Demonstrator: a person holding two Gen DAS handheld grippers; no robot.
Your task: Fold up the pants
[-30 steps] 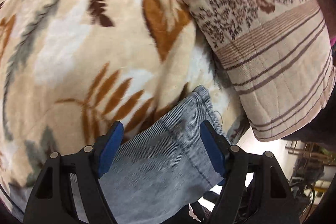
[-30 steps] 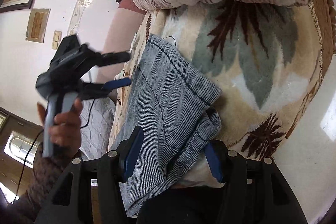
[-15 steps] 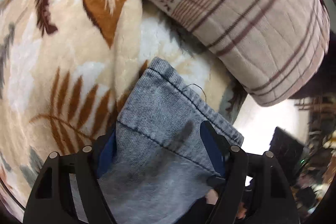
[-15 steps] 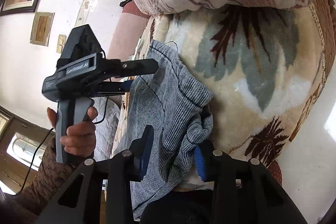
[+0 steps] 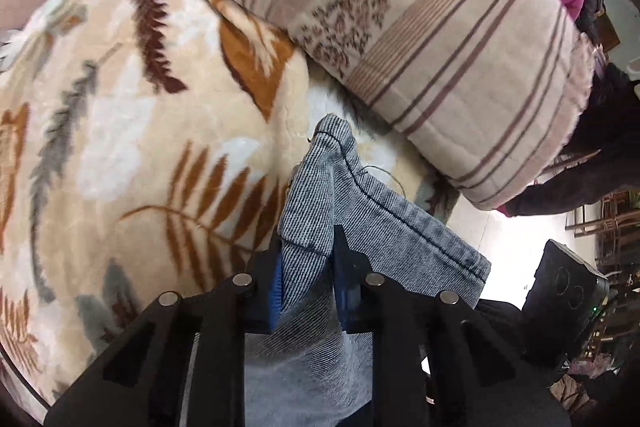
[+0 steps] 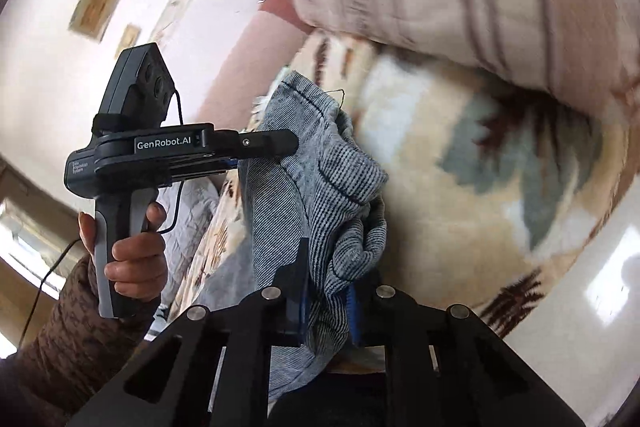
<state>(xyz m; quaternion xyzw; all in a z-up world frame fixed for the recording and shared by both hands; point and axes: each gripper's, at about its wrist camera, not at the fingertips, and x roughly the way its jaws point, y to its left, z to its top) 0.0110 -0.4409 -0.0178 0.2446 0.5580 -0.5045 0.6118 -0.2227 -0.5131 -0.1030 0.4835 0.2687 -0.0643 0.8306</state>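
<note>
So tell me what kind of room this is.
Probably a bedroom in a home: a plush leaf-print blanket covers a bed, a striped pillow lies on it, and framed pictures hang on the wall.

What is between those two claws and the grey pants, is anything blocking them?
Nothing visible. The left gripper and the right gripper have just been closing, and each now pinches a bunch of the grey pants directly. The leaf-print blanket lies underneath; the striped pillow sits beyond.
</note>
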